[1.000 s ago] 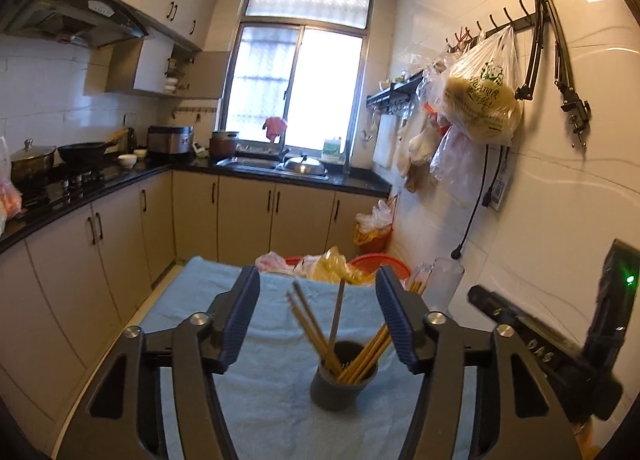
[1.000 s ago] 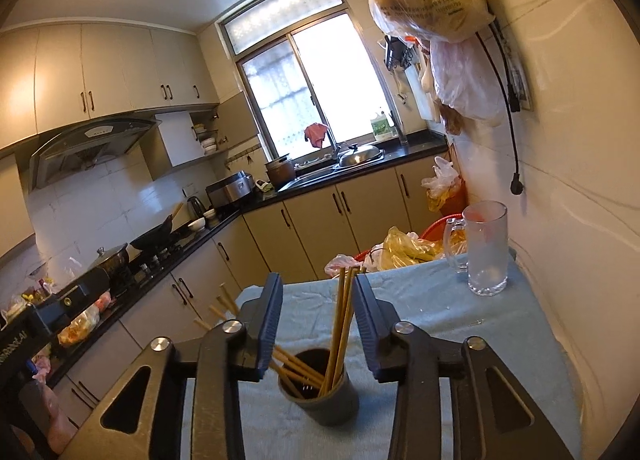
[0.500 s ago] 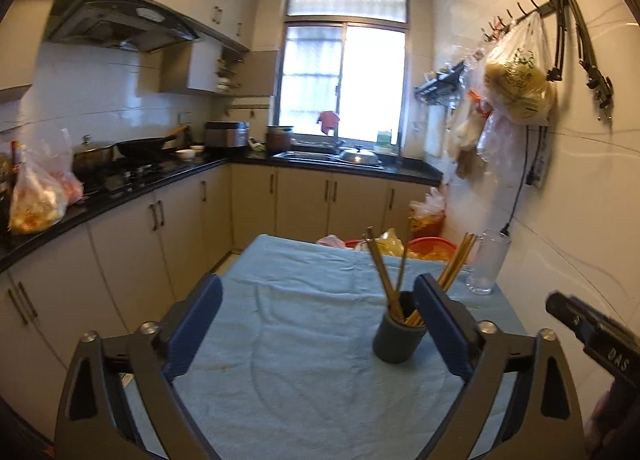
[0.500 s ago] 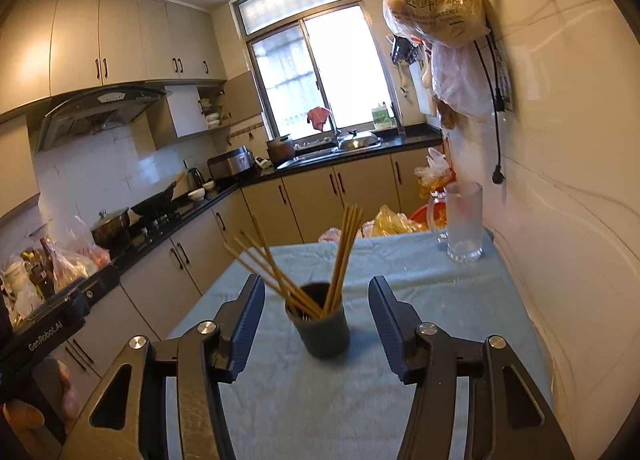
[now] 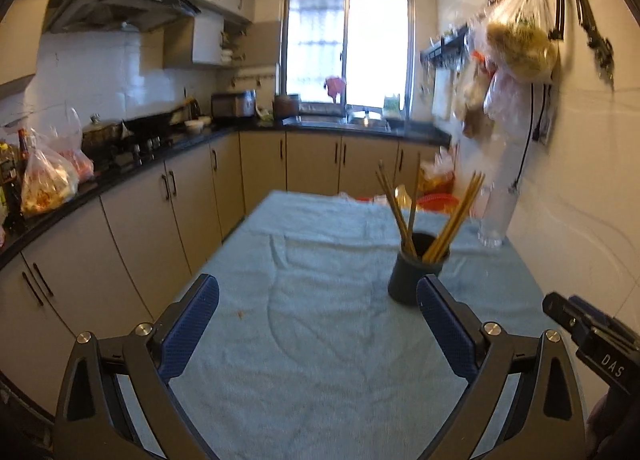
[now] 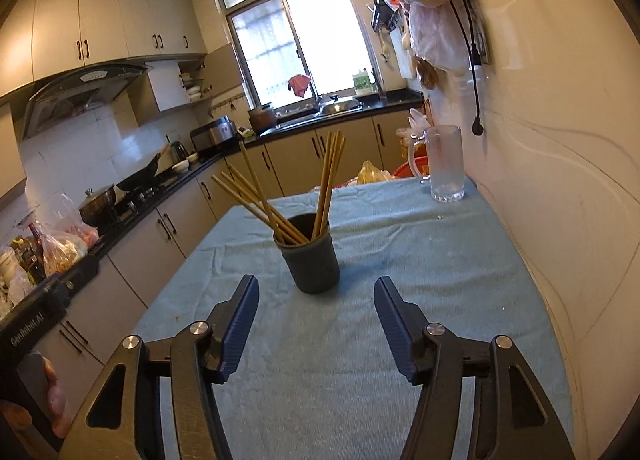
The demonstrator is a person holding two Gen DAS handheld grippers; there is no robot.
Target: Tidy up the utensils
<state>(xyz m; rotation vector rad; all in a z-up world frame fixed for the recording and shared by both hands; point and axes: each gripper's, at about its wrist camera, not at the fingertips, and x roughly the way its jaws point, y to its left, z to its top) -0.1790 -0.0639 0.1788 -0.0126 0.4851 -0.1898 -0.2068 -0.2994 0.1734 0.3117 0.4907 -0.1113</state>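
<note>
Kitchen worktop [image 6: 400, 340] under a blue towel, a dark cup [image 6: 311, 258] mid-surface holding splayed chopsticks [image 6: 280, 195]. Your left gripper [image 5: 318, 328] and right gripper [image 6: 316, 326] hover near it, fingers apart, empty. Brush those leaning sticks and the cup may tip — toward the glass mug [image 6: 444, 163] at the far right.
</note>
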